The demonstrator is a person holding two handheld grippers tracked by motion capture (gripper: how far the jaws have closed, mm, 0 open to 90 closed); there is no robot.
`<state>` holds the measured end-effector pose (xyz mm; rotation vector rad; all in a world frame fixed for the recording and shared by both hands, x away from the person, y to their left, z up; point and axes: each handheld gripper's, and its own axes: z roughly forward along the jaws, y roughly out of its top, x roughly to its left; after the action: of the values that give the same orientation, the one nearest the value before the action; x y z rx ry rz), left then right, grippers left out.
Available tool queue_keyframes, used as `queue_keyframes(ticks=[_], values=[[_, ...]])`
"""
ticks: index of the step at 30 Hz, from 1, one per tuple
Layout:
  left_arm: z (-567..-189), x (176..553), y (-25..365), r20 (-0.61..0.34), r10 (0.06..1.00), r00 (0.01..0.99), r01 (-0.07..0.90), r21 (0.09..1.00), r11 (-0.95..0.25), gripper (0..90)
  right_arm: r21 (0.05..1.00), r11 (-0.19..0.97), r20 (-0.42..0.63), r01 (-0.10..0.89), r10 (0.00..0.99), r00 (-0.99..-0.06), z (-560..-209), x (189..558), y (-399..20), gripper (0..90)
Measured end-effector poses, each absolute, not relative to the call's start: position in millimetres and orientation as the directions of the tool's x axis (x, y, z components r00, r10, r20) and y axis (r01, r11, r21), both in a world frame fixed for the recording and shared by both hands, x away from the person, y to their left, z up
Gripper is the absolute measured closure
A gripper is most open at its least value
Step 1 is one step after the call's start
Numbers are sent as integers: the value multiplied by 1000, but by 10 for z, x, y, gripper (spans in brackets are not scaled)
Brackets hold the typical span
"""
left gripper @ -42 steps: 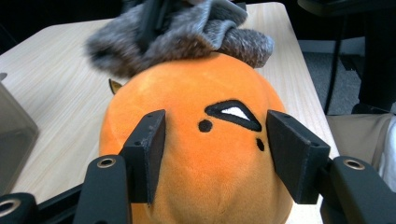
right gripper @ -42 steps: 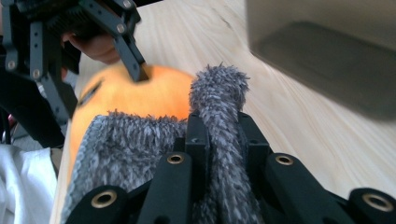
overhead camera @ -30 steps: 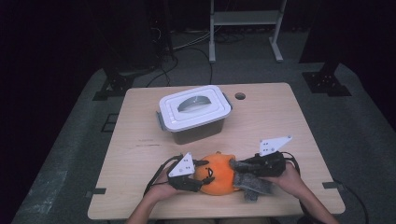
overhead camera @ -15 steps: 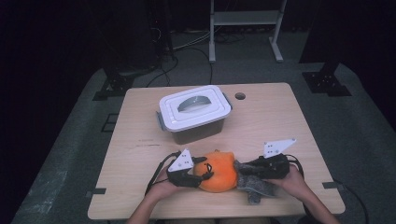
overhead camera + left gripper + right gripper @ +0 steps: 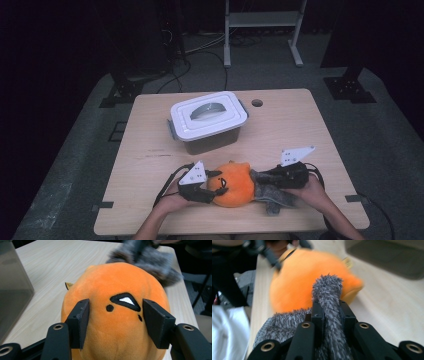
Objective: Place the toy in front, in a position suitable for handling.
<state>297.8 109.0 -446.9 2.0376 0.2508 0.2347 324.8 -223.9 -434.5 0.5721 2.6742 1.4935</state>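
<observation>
Orange plush head clamped between left tongs, its fuzzy grey limb pinched in right tongs.

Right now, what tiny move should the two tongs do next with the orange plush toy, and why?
Probably lift the round orange plush toy a little off the wooden table. The left tongs squeeze its orange head, the right tongs pinch its fuzzy grey part, so both ends seem held. The white-lidded plastic box is shut, so it can't go in yet.
</observation>
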Motion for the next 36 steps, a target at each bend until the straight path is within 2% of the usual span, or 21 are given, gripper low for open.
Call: queue_keyframes(ticks=[5, 9, 18, 22, 28, 31, 35, 36], values=[[-4475, 2940, 1110, 80, 222, 972, 34, 884, -467, 406, 839, 445, 159, 313, 350, -923, -4304, 3479, -2125, 775], [-4480, 2962, 1141, 64, 247, 967, 62, 881, -470, 407, 839, 437, 175, 326, 350, -920, -4309, 3552, -2066, 774], [-4475, 2978, 1080, 54, 320, 946, 104, 884, -456, 403, 810, 469, 213, 351, 322, -922, -4405, 3231, -2249, 775], [-4471, 2982, 1027, 56, 311, 949, 92, 892, -442, 394, 823, 469, 199, 320, 289, -936, -4310, 3085, -2263, 774], [-4456, 2947, 937, 91, 299, 950, 56, 893, -447, 381, 856, 455, 134, 246, 264, -955, -4097, 3144, -2053, 774], [-4443, 2947, 962, 108, 292, 950, 36, 894, -447, 343, 843, 481, 125, 239, 256, -959, -4154, 3174, -1960, 775], [-4423, 2941, 1014, 104, 277, 955, 26, 903, -429, 195, 850, 468, 126, 242, 266, -956, -4205, 3186, -1978, 776], [-4438, 2943, 1019, 95, 271, 958, 31, 905, -425, 183, 850, 465, 126, 246, 273, -954, -4210, 3189, -1997, 776]])
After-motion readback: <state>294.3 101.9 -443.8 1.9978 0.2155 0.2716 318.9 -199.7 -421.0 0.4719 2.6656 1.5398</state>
